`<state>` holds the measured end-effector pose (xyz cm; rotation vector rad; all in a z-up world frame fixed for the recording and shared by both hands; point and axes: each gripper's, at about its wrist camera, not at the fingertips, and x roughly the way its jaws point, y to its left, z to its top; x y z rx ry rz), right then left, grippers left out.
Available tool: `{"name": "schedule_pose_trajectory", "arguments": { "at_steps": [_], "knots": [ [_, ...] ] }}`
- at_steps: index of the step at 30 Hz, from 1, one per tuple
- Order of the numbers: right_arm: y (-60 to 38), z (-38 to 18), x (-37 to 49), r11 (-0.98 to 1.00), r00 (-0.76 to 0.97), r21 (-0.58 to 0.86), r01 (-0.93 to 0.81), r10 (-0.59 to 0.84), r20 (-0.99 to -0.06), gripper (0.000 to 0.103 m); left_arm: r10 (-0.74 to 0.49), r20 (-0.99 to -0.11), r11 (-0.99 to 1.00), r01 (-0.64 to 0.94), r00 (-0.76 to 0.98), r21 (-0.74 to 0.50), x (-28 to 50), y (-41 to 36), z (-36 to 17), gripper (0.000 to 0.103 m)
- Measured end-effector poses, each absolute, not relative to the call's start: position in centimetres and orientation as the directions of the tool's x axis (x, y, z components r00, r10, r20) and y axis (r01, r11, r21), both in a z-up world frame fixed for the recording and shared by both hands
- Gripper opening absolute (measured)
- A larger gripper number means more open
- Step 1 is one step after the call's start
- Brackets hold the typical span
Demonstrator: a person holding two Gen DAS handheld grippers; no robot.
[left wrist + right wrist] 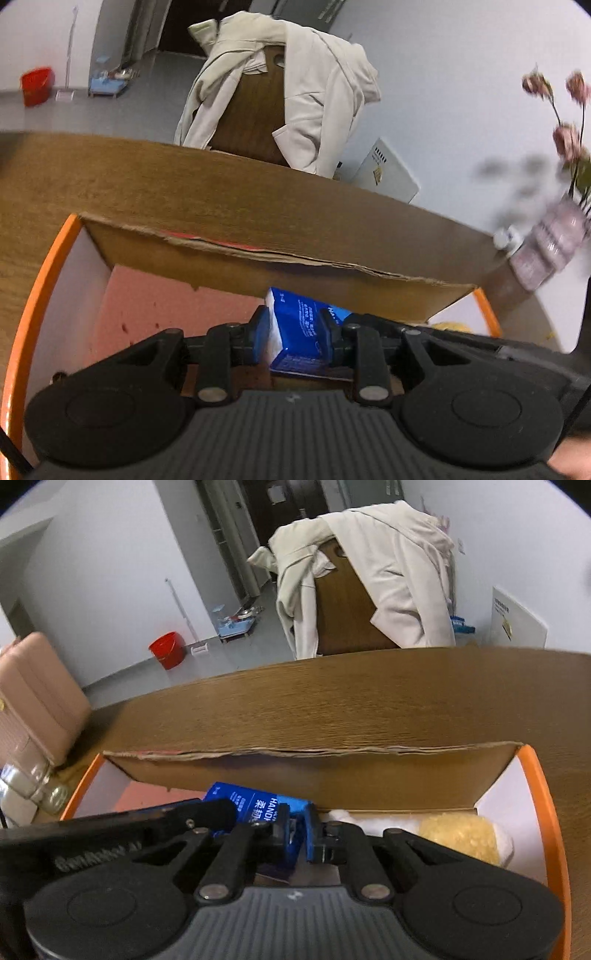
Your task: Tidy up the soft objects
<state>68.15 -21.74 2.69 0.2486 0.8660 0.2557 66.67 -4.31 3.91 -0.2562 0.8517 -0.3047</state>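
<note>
Two hand-held grippers are inside an orange-rimmed cardboard box [33, 295] standing on a wooden table [184, 184]. The left gripper [294, 334] is closed on a blue tissue pack [299, 332], its blue pads pressing the pack from either side; the pack sits low in the box, directly ahead of the fingers and close to the far cardboard wall. The right gripper [297, 830] has its jaws drawn nearly together with only a narrow slit between the pads; whether anything is pinched there cannot be told. From the right gripper, the same pack [251, 801] lies just ahead and to the left, beside the left gripper's body. A yellow fluffy item [461, 836] rests on white material at the box's right end, to the right of the right gripper. Beyond the table, a pale jacket [314, 92] hangs over a brown chair back [255, 110].
</note>
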Motion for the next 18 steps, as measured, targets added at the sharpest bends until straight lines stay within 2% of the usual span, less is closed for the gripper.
{"name": "schedule_pose_trajectory", "arguments": {
  "at_steps": [8, 12, 18],
  "knots": [
    [-22.8, 4.7, 66.5, 0.926, 0.639, 0.356, -0.126, 0.35, -0.685, 0.012, -0.36, -0.709, 0.93, 0.178, 0.606, -0.321, 66.2, -3.9, 5.4, 0.032],
    [-23.2, 8.6, 63.7, 0.933, 0.68, 0.327, -0.151, 0.338, -0.651, 0.013, -0.323, -0.689, 0.943, 0.16, 0.649, -0.292, 63.4, -2.0, 8.8, 0.032],
    [-25.7, 15.3, 57.3, 0.943, 0.745, 0.286, -0.167, 0.311, -0.59, 0.018, -0.301, -0.624, 0.951, 0.177, 0.721, -0.253, 56.9, 0.9, 15.1, 0.039]
  ]
}}
